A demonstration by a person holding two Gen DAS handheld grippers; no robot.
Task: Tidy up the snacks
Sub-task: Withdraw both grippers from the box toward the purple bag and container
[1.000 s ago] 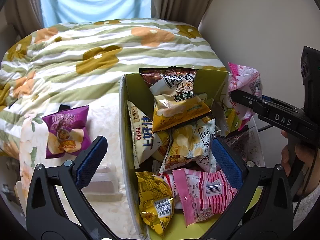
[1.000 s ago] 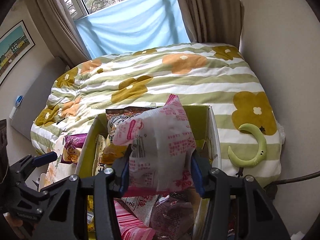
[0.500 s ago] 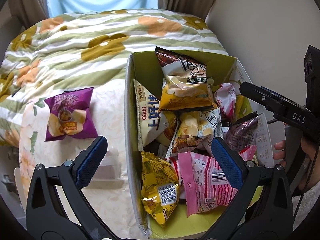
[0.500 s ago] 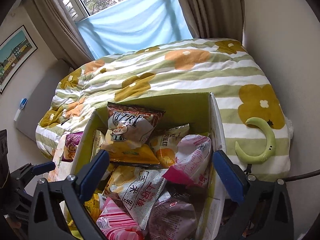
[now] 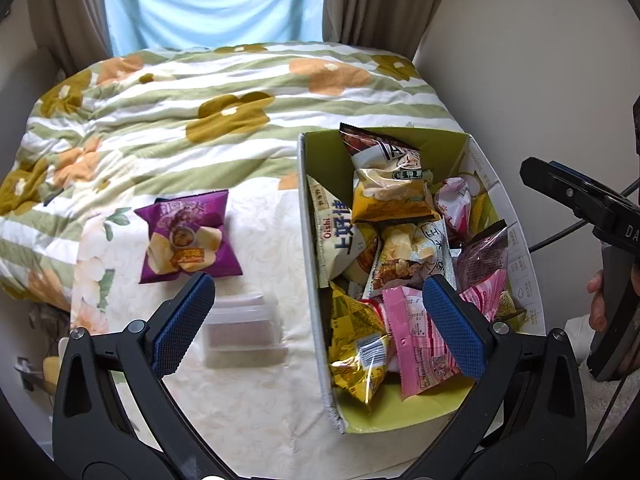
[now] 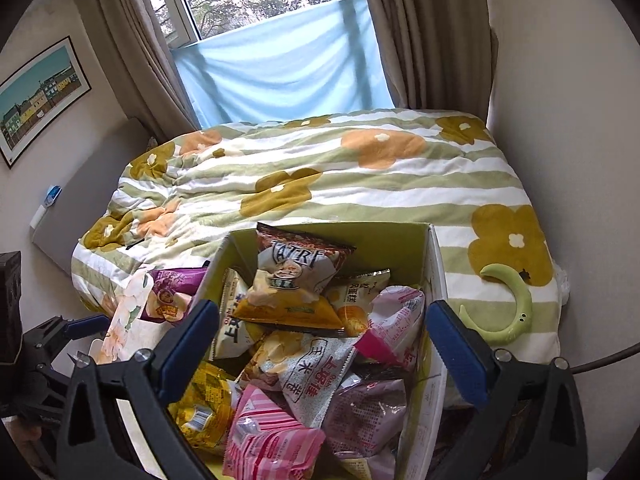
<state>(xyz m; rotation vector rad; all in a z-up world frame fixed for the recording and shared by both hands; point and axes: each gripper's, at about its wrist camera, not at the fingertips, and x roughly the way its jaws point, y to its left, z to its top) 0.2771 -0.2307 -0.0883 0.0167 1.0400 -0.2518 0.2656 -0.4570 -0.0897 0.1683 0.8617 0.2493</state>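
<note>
Snack-filled box [image 5: 308,240] at the bed's edge beside the wall; purple chip bag [image 5: 188,236] lies outside on open cloth. Left gripper [image 5: 316,320] and right gripper [image 6: 320,340] both spread wide, empty.

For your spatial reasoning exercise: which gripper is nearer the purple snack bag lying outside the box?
Left. The left gripper hovers open with one finger just beside the purple snack bag; the right gripper hangs open over the box.

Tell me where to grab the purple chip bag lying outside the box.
Judging by its flat pose, pinch the purple foil chip bag across its crimped top edge, coming down from above with the open left tool; nothing crowds that side.
</note>
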